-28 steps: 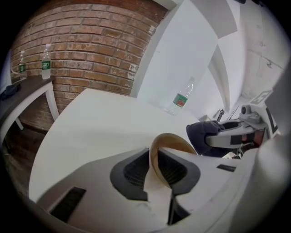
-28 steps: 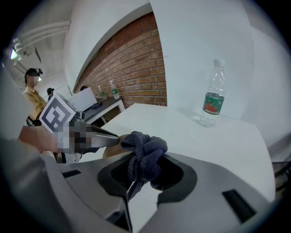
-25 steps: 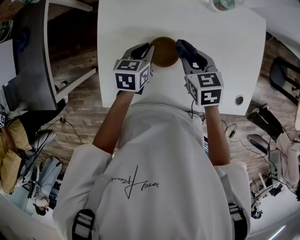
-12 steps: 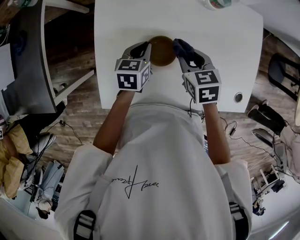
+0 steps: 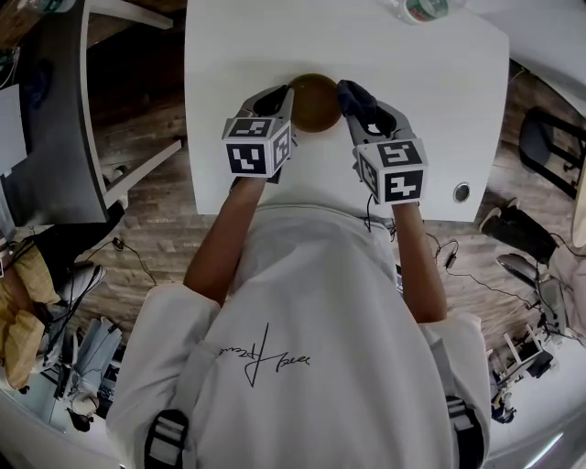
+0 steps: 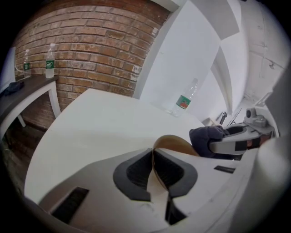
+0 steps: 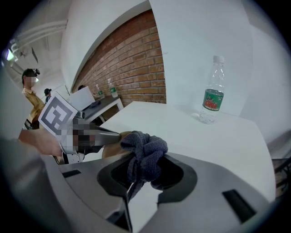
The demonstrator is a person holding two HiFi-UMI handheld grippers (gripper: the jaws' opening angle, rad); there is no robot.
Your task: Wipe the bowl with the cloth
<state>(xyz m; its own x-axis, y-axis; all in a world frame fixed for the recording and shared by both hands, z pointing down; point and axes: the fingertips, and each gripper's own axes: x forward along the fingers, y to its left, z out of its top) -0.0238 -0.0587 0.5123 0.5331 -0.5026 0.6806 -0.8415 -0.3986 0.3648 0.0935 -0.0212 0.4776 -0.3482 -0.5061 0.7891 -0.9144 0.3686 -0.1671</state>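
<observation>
A brown bowl (image 5: 315, 102) is held over the white table (image 5: 412, 137), tipped on its side. My left gripper (image 5: 287, 99) is shut on the bowl's (image 6: 175, 144) thin rim, which runs between the two dark pads (image 6: 136, 173). My right gripper (image 5: 352, 99) is shut on a bunched dark grey cloth (image 7: 144, 152). The cloth (image 5: 355, 93) sits at the bowl's right edge, touching it. In the left gripper view the cloth (image 6: 205, 140) shows just behind the bowl, with the right gripper beside it.
A plastic water bottle (image 7: 211, 91) with a green label stands at the table's far side (image 5: 430, 9). A dark side table (image 6: 27, 91) with two bottles is off to the left by the brick wall. A cable hole (image 5: 461, 192) sits near the table's front right corner.
Both grippers, the bowl and the cloth have stayed together and shifted slightly up and left in the head view. Grips are unchanged.
</observation>
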